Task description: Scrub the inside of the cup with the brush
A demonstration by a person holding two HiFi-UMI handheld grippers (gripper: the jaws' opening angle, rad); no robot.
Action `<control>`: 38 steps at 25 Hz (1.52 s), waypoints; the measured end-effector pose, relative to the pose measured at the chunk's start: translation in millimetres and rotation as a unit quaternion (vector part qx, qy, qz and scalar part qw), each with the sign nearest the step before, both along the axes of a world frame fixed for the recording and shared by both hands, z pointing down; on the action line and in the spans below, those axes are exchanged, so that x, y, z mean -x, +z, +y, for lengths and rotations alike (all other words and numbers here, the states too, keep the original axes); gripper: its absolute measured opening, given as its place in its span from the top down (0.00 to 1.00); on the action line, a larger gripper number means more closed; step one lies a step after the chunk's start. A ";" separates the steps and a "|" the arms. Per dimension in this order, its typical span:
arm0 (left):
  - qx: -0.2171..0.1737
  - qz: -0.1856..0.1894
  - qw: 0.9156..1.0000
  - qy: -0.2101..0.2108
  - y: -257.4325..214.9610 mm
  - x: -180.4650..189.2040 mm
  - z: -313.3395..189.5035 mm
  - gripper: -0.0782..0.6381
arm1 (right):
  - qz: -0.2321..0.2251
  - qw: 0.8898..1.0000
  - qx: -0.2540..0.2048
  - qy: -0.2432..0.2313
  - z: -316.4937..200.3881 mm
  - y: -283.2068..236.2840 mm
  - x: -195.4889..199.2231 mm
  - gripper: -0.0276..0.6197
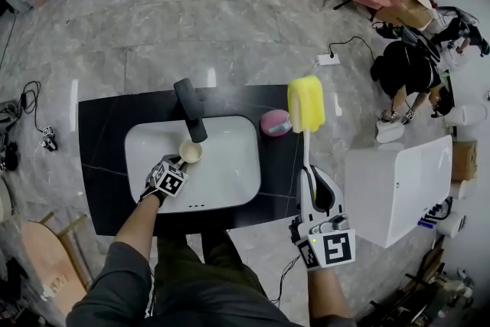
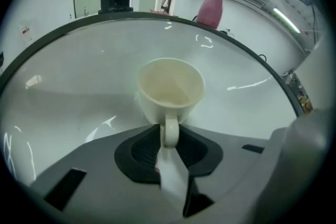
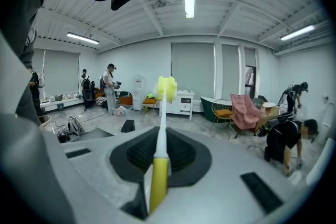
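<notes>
A cream cup (image 1: pixel 190 152) lies in the white sink basin (image 1: pixel 230 172), just below the black faucet (image 1: pixel 191 109). In the left gripper view the cup (image 2: pixel 171 86) shows its empty inside, its handle pointing back between the jaws. My left gripper (image 1: pixel 178 165) (image 2: pixel 169 136) is shut on that handle. My right gripper (image 1: pixel 310 199) (image 3: pixel 160 157) is off the counter's right front corner, shut on the yellow grip of a brush (image 1: pixel 307 157). The brush's yellow sponge head (image 1: pixel 305 103) (image 3: pixel 165 89) is well to the right of the cup.
The basin is set in a black countertop (image 1: pixel 99 165). A pink round object (image 1: pixel 276 122) lies on the counter right of the basin. A white box (image 1: pixel 398 188) stands to the right. People (image 1: pixel 409 73) and cables are on the floor beyond.
</notes>
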State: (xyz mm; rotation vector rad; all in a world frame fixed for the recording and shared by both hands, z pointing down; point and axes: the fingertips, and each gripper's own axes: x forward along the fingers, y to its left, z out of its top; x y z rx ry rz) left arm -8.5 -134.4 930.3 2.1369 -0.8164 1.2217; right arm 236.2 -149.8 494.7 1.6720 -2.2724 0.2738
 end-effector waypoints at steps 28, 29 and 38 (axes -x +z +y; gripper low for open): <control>-0.178 0.004 0.983 0.052 -146.5 40.1 -7.5 0.82 | -0.018 0.999 -0.019 -0.028 19.7 -24.1 16.5 0.90; -0.183 0.006 0.982 0.054 -157.6 43.2 -8.4 0.82 | -0.018 0.999 -0.021 -0.032 20.3 -25.6 17.0 0.90; -0.243 0.003 0.965 0.103 -281.3 67.3 -22.2 0.82 | 0.001 0.997 -0.024 -0.079 21.2 -39.1 28.8 0.90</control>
